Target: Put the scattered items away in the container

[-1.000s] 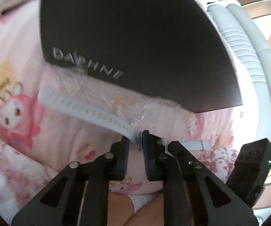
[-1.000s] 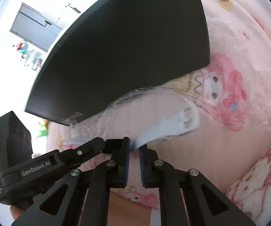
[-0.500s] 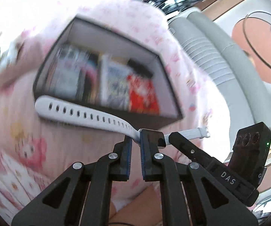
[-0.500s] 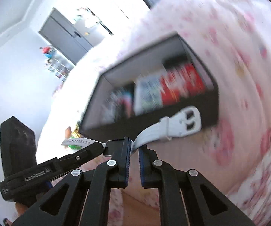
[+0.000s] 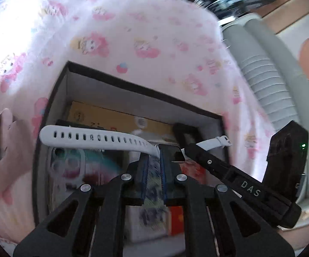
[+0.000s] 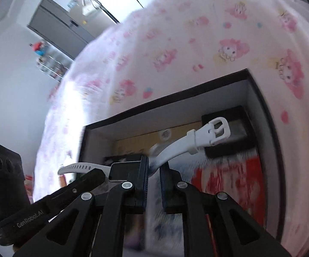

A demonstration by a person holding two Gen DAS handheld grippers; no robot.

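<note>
The white silicone smartwatch with its dark rectangular face [image 5: 171,151] hangs in the air above the open black cardboard box [image 5: 133,85], held at both strap roots. The left gripper [image 5: 153,165] is clamped on the perforated strap [image 5: 94,138] just beside the face. The right gripper [image 6: 153,171] has the buckle strap [image 6: 199,138] between its pads, and its jaws are opening, though the strap looks pinched there.

The likely trouble is an uneven release. If the right side lets go first, the watch may swing from the left grip, and the long perforated end, which reaches out over the box's side wall, could catch the rim and leave the watch draped half outside. A drop from this height could also knock the face against the packets and the phone case [image 5: 68,162] already inside.

The box sits on a pink cartoon-print bed cover [image 6: 218,42] with soft, open room all around. Inside, the floor is crowded, so free space lies only on top of the contents. The two grippers stand very close together, nearly touching.
</note>
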